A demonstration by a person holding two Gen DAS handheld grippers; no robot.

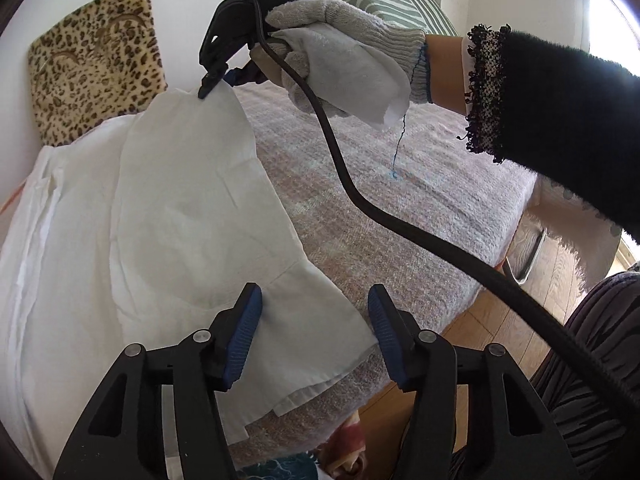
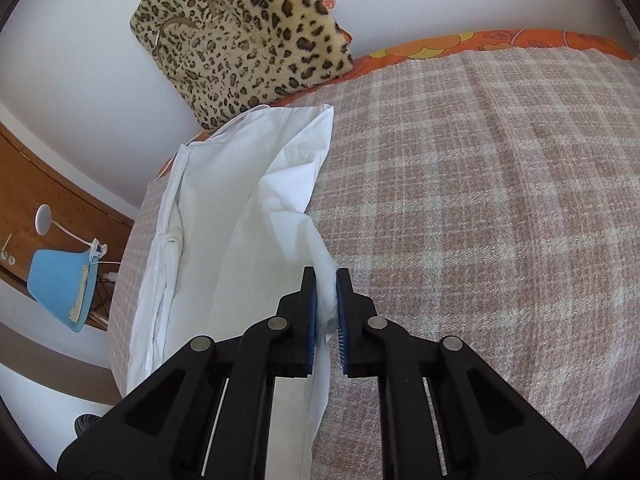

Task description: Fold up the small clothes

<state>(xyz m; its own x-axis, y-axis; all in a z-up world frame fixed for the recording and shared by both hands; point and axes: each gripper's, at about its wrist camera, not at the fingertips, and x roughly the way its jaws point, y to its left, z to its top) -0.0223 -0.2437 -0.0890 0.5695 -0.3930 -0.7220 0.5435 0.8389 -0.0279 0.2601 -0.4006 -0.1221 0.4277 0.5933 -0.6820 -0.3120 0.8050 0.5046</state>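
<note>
A white garment (image 1: pixel 160 216) lies on the pink plaid bed cover (image 1: pixel 380 208), partly folded. My left gripper (image 1: pixel 314 336) is open just above the garment's near edge, its blue pads apart with cloth below them. My right gripper (image 1: pixel 208 86), held by a gloved hand (image 1: pixel 344 52), is pinched on the garment's far corner and lifts it. In the right wrist view the right gripper (image 2: pixel 326 280) is shut on a fold of the white garment (image 2: pixel 240 216), which hangs between the blue pads (image 2: pixel 310 320).
A leopard-print cushion (image 1: pixel 96 64) leans on the wall behind the garment, and also shows in the right wrist view (image 2: pixel 244 32). A green striped pillow (image 1: pixel 392 0) lies at the far end. A black cable (image 1: pixel 360 200) runs across the bed. Wooden floor (image 1: pixel 552 264) lies at right. A blue chair (image 2: pixel 60 284) stands beside the bed.
</note>
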